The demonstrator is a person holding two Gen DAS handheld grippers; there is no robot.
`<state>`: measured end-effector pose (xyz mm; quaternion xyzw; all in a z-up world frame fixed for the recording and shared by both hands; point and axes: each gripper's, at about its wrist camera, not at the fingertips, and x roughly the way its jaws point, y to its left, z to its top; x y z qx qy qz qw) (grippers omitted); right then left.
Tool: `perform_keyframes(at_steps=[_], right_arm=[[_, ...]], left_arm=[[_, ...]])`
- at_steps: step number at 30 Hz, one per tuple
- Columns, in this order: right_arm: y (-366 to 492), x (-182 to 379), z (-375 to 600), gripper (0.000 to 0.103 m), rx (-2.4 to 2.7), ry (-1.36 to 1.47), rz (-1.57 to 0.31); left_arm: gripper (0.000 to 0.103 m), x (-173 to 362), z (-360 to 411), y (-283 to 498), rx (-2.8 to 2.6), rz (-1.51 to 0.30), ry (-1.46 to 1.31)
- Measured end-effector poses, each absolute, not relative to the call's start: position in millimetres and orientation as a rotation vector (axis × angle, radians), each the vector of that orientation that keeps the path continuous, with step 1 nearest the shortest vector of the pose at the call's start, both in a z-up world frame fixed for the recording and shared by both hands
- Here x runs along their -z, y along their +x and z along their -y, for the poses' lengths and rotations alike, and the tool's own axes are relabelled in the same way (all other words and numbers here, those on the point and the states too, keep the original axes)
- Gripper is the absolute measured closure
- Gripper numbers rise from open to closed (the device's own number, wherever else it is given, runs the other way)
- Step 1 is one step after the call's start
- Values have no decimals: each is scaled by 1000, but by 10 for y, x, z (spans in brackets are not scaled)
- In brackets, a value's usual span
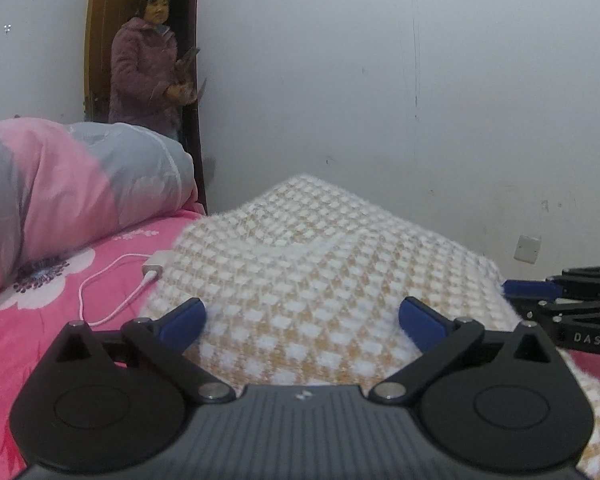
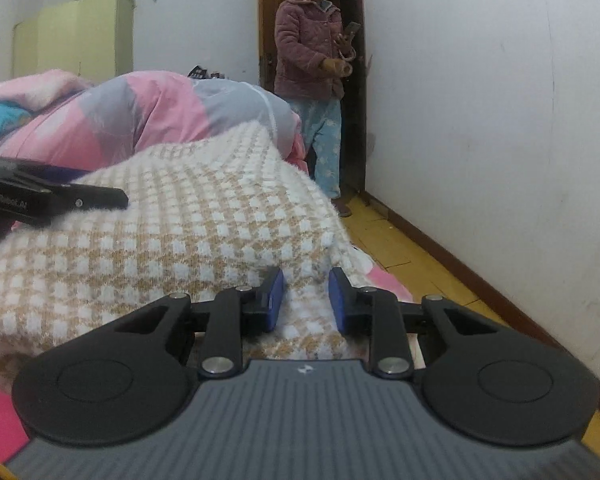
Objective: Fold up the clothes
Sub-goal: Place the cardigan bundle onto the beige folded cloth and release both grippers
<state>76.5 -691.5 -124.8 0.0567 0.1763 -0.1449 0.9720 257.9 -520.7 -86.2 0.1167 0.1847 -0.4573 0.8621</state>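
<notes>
White plastered walls close off a small bedroom, with a bed under a pink flowered sheet (image 1: pixel 112 264) filling the lower left of the left wrist view. On it lies the fuzzy white-and-tan checked knit garment (image 1: pixel 312 264), heaped at the centre of both views, with a bulky pink-and-grey quilt (image 1: pixel 72 188) bunched behind it.

At the bottom centre of its own view, the left gripper (image 1: pixel 302 320) has its jaws spread wide, the knit bulging up between them but not pinched. The right gripper (image 2: pixel 306 300) sits low in its own view, its jaws narrowly apart around a fold at the garment's near edge; whether the pads actually bite the fabric I cannot tell.

A white charging cable and plug (image 1: pixel 152 270) lies touching the garment's left edge, so lifting the cloth could snag and drag it. The thick pile may also slip from a shallow pinch, leaving a lopsided fold. A woman in a purple padded jacket (image 2: pixel 310 48) stands in the doorway, well apart.
</notes>
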Motion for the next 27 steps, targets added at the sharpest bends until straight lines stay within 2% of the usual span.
perform_keyframes(at_steps=[5, 12, 19, 27], right_arm=[[718, 1213, 6960, 80, 303, 240, -355], [186, 976, 6689, 77, 307, 438, -302], [-229, 974, 5989, 76, 241, 628, -313], [-804, 589, 5023, 72, 144, 625, -282]], left_arm=[[0, 606, 4980, 2475, 916, -454, 188], [0, 225, 4284, 2040, 887, -479, 192], [0, 40, 3504, 1321, 952, -541, 130], [0, -159, 2418, 631, 924, -522, -34]])
